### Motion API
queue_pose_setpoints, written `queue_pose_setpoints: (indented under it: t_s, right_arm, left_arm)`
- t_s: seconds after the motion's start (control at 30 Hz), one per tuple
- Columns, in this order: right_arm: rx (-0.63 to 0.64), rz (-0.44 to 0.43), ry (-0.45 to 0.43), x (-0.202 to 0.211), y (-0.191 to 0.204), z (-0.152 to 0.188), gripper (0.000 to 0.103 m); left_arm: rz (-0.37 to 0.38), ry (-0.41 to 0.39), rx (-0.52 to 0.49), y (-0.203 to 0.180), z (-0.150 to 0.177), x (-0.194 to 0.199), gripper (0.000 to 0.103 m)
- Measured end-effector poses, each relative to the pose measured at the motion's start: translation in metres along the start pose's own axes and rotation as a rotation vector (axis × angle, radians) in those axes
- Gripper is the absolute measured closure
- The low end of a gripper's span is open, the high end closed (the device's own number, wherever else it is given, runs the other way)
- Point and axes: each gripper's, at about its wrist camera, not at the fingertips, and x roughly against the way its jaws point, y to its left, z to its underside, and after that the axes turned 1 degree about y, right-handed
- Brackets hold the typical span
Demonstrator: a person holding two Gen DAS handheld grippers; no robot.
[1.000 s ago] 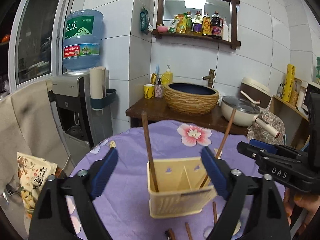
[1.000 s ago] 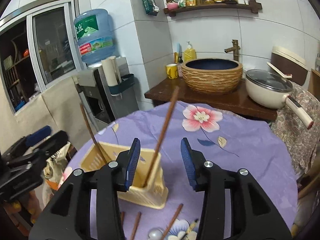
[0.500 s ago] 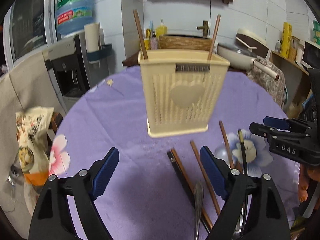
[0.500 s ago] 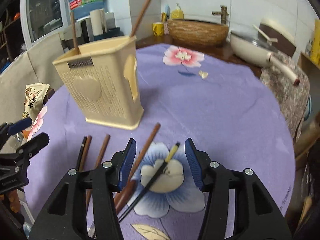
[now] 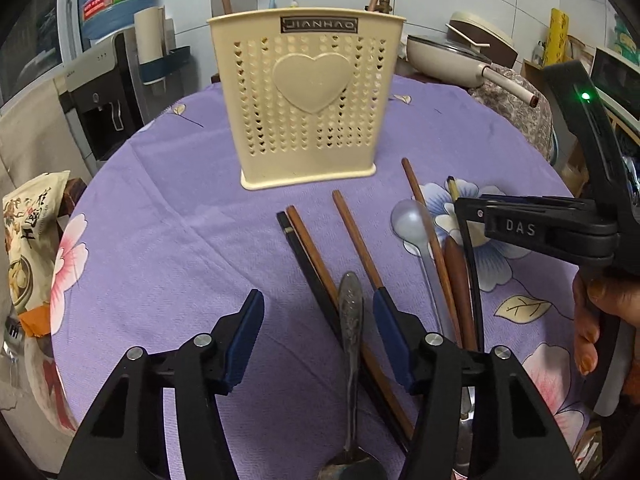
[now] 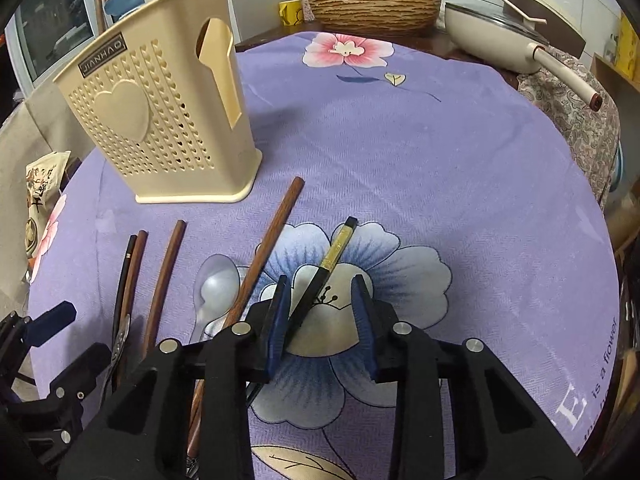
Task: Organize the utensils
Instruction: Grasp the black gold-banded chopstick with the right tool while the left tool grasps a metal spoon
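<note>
A cream utensil holder (image 5: 308,100) with a heart on its front stands on the purple tablecloth; it also shows in the right wrist view (image 6: 160,120). Two brown chopsticks stick up out of it. Several chopsticks and spoons lie in front of it. My left gripper (image 5: 318,336) is open low over a metal spoon's handle (image 5: 351,312) and a brown chopstick (image 5: 356,240). My right gripper (image 6: 320,312) is open, its jaws either side of a black chopstick with a gold band (image 6: 326,272). A plastic spoon (image 6: 214,284) lies left of it.
The round table (image 6: 440,152) drops off on all sides. Behind it are a wooden counter with a woven basin (image 6: 372,8) and a cream pan (image 6: 508,40). A water dispenser (image 5: 108,80) stands at the left. A snack bag (image 5: 28,240) lies off the table's left edge.
Both grippers have come down from above the holder to just over the utensils on the cloth. The right gripper now straddles the black chopstick.
</note>
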Motion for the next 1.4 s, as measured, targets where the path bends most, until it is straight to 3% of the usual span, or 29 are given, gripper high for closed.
queue_pose_setpoints:
  t_s: [0.2,0.67,0.97,1.4]
  right_arm:
    - [-0.006,0.001,0.021,-0.008,0.001,0.000,0.075]
    - [-0.005,0.015,0.027,-0.020,0.010,-0.015,0.086]
    - [-0.008,0.006,0.021,-0.024,0.011,-0.019,0.090]
    - [-0.114,-0.113,-0.034,-0.009,-0.008,-0.027,0.095]
  left_arm:
    - [-0.004,0.035,-0.025,-0.008,0.001,-0.011,0.054]
    - [0.004,0.076,-0.007,-0.008,-0.006,-0.025,0.083]
    - [0.054,0.078,0.060,0.002,-0.009,-0.025,0.085]
    - [0.061,0.030,0.084,0.011,-0.018,-0.010,0.088]
